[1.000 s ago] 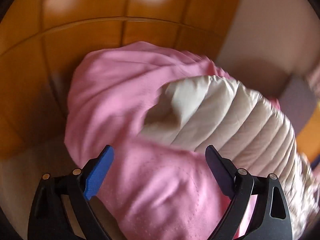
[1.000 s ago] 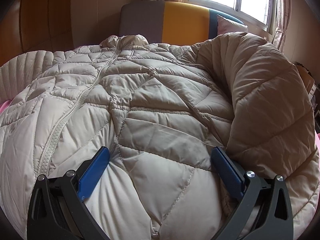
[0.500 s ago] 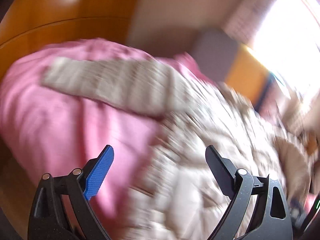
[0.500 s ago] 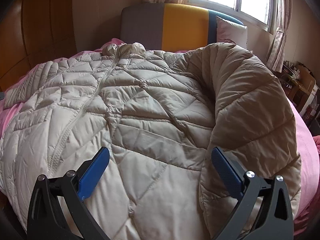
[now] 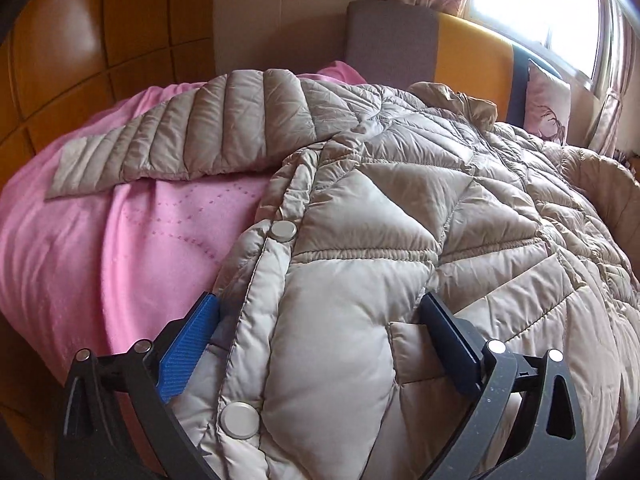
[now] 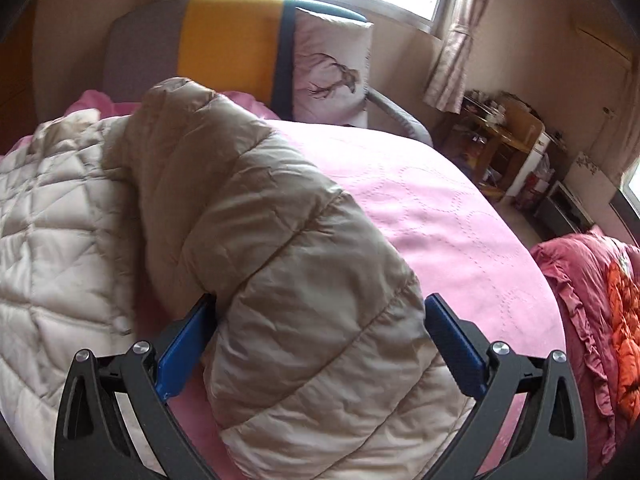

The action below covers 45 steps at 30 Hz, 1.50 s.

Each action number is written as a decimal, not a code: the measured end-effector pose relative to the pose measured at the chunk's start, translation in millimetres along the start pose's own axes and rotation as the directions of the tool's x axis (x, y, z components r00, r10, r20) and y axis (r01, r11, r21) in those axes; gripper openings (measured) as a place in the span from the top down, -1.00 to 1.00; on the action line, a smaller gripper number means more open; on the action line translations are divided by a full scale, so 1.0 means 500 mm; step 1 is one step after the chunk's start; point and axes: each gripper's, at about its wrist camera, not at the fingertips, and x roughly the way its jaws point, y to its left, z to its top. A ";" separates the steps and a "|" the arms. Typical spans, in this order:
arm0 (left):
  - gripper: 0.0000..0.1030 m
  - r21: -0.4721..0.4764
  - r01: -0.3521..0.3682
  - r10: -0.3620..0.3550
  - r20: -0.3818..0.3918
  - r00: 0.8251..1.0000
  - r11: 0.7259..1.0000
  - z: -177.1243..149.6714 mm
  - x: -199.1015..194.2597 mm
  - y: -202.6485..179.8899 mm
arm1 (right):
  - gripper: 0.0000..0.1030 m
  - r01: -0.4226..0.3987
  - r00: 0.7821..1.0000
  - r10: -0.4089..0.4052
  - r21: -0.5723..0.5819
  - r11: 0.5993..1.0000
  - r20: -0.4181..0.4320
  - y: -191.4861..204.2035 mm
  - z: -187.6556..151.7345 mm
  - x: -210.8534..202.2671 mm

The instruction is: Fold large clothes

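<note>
A large beige quilted puffer jacket (image 5: 400, 216) lies spread on a pink bed cover (image 5: 104, 248). Its left sleeve (image 5: 180, 140) stretches out flat to the left. My left gripper (image 5: 320, 320) is open, its blue pads on either side of the jacket's hem edge with snap buttons. In the right wrist view the jacket's right side (image 6: 280, 240) is folded over, showing the darker tan lining. My right gripper (image 6: 320, 320) is open and straddles this folded flap near its lower end.
A grey, yellow and blue headboard (image 6: 224, 40) and a printed pillow (image 6: 332, 68) stand at the bed's far end. A red floral quilt (image 6: 600, 300) lies at the right edge. Wooden wardrobe panels (image 5: 80, 60) are on the left. A cluttered wooden table (image 6: 504, 136) stands by the window.
My left gripper swung right from the pink cover and sleeve to the jacket's hem. My right gripper moved right from the jacket's front to straddle the folded-over flap.
</note>
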 end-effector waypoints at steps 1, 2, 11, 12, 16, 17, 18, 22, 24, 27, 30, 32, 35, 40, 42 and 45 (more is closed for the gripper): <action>-0.92 0.000 -0.001 0.001 0.002 1.000 1.000 -0.001 0.000 0.001 | -0.97 0.026 1.000 -0.026 0.045 0.999 -0.001 -0.026 0.002 0.008; -0.92 0.002 -0.005 0.005 0.005 1.000 1.000 -0.003 -0.002 -0.001 | -0.97 0.052 0.999 -0.052 0.103 0.993 -0.003 -0.055 0.002 0.015; -0.92 -0.004 0.002 -0.002 0.013 1.000 1.000 -0.009 -0.015 -0.002 | -0.97 0.006 0.999 -0.018 0.291 0.957 0.038 -0.147 -0.035 -0.039; -0.92 -0.006 0.009 -0.009 0.016 1.000 1.000 -0.010 -0.019 0.000 | -0.97 -0.020 0.999 0.012 0.274 0.962 0.032 -0.127 -0.028 -0.036; -0.92 -0.010 0.014 -0.014 0.019 1.000 1.000 -0.013 -0.035 0.004 | -0.97 -0.056 0.998 0.052 0.197 0.979 0.028 -0.031 0.015 -0.001; -0.92 -0.008 0.012 -0.012 0.020 1.000 1.000 -0.014 -0.040 0.004 | -0.97 -0.064 0.998 0.061 0.176 0.982 0.022 -0.006 0.024 0.012; -0.92 -0.008 0.011 -0.011 0.021 1.000 1.000 -0.015 -0.044 0.005 | -0.97 -0.076 0.997 0.077 0.142 0.987 0.003 0.021 0.038 0.038; -0.92 0.004 0.009 -0.009 0.023 1.000 1.000 -0.019 -0.063 0.012 | -0.96 -0.005 0.989 0.008 0.023 1.000 -0.146 0.072 0.071 0.162; -0.92 0.023 -0.004 0.003 0.014 1.000 1.000 -0.022 -0.070 0.018 | -0.96 0.048 0.975 -0.035 0.056 0.997 -0.222 0.050 0.086 0.215; -0.92 0.041 -0.040 0.039 0.013 0.999 0.998 -0.031 -0.082 0.033 | -0.96 0.117 0.969 -0.074 0.174 0.978 -0.236 -0.011 0.101 0.253; -0.92 0.024 -0.047 0.046 0.020 0.999 0.999 -0.041 -0.090 0.054 | -0.96 0.119 0.968 -0.067 0.209 0.971 -0.240 -0.031 0.103 0.253; -0.92 0.011 -0.044 0.043 0.023 0.999 0.999 -0.047 -0.093 0.066 | -0.96 0.133 0.975 -0.089 0.213 0.968 -0.205 -0.031 0.103 0.217; -0.92 -0.008 -0.023 0.023 0.041 0.999 1.000 -0.054 -0.102 0.084 | -0.96 0.001 0.998 0.013 0.255 0.967 -0.054 -0.036 0.083 0.101; -0.92 -0.033 0.044 -0.043 0.029 0.999 0.998 -0.067 -0.111 0.109 | -0.96 -0.487 0.860 0.508 0.216 0.846 -0.049 0.029 0.004 -0.034; -0.92 -0.070 0.103 -0.103 -0.005 0.995 0.992 -0.078 -0.108 0.125 | -0.96 -0.593 0.783 0.616 0.198 0.781 -0.087 0.064 -0.044 -0.076; -0.92 -0.140 0.177 -0.185 -0.046 0.982 0.974 -0.101 -0.099 0.147 | -0.81 -0.663 0.707 0.692 0.207 0.720 -0.146 0.109 -0.112 -0.109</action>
